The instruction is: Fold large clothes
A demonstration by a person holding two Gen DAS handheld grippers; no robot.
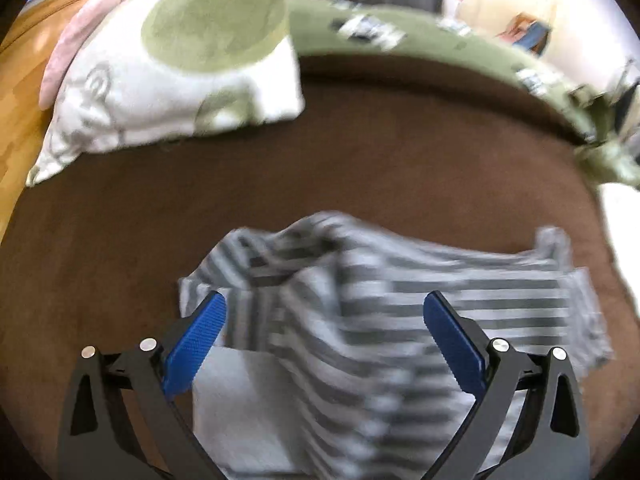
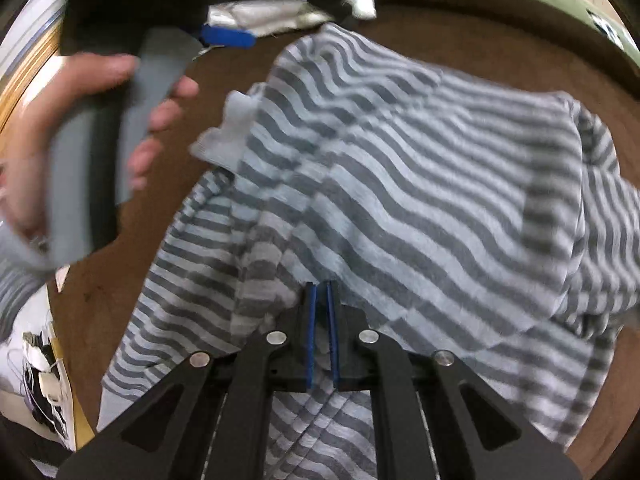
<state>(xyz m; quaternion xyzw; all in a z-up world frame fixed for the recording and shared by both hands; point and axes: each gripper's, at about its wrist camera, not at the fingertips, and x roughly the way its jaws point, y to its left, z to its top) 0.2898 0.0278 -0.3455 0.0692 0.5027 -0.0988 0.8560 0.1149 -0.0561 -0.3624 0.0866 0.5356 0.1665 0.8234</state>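
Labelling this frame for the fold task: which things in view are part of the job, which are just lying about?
In the job:
- striped garment, crumpled on the brown surface
- right gripper, shut on a fold of it
- left gripper, open above it, holding nothing

Lying about:
- white and green pillow
- pink cushion
- green blanket at the far edge

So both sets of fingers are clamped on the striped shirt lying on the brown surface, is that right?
Not quite. Only the right fingers are clamped on the striped shirt. The left wrist view shows the left fingers spread wide above it, gripping nothing. The shirt does lie on the brown surface.
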